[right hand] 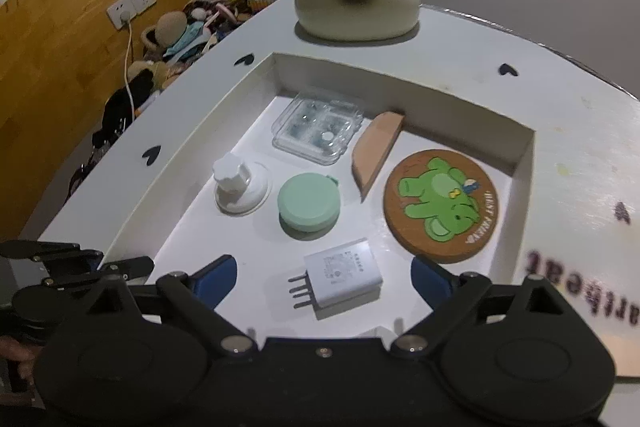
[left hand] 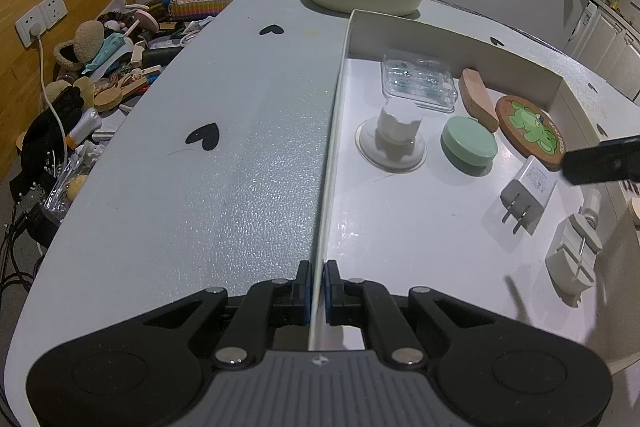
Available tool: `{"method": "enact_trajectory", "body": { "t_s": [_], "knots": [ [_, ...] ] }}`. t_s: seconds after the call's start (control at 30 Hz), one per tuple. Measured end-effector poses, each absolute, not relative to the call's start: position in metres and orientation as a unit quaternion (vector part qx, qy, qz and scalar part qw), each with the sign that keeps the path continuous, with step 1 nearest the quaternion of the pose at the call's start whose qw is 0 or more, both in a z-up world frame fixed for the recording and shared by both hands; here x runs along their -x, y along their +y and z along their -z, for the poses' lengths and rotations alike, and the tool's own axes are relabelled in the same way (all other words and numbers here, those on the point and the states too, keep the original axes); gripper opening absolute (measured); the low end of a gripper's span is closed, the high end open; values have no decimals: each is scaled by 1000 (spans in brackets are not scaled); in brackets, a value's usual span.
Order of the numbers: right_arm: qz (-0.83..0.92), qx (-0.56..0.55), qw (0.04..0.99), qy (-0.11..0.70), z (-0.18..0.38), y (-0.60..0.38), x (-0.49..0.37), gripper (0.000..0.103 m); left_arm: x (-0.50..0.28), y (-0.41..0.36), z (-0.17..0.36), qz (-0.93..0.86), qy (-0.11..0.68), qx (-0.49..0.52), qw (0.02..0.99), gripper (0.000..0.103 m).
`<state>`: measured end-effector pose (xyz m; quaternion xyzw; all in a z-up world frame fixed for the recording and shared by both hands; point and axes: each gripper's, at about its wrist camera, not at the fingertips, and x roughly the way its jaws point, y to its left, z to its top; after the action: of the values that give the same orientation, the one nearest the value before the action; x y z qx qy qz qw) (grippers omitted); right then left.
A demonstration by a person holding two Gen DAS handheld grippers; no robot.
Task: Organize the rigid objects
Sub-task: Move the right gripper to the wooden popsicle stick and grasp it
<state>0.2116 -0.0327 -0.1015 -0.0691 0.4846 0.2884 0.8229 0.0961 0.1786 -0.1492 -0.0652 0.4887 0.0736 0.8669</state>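
The left claw (left hand: 316, 285) is pressed together on the thin side wall of the white tray (left hand: 334, 131), low in the middle of the left wrist picture. The right claw (right hand: 324, 277) is spread wide at the bottom of the right wrist picture — the white plug charger (right hand: 344, 273) lies flat on the tray floor between its blue pads (right hand: 218, 277), and the pads do not touch it.

More things lie in the tray. A round cork coaster (right hand: 444, 205) with a green elephant sits to the right. A green round case (right hand: 310, 207) is in the middle, with a white suction hook (right hand: 240, 189) to its left. A clear plastic box (right hand: 318, 127) and a wedge of wood (right hand: 378, 153) are further up.

A cat-shaped ceramic pot (right hand: 356, 5) stands on the bench (left hand: 200, 187) behind the tray.
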Motion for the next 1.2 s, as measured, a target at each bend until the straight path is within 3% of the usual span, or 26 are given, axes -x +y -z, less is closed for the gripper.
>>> {"method": "enact_trajectory", "body": {
  "t_s": [0.4,0.83,1.2],
  "knots": [
    [-181,-15,867,464,80,-120,-206,96,-96,179,149,-73,489,66,867,6],
    [-14,-178,849,498,136,-226,-206,96,-99,181,150,-75,484,85,868,5],
    [35,-253,832,492,167,-255,-231,96,-111,185,149,-71,486,85,867,5]
  ]
}}
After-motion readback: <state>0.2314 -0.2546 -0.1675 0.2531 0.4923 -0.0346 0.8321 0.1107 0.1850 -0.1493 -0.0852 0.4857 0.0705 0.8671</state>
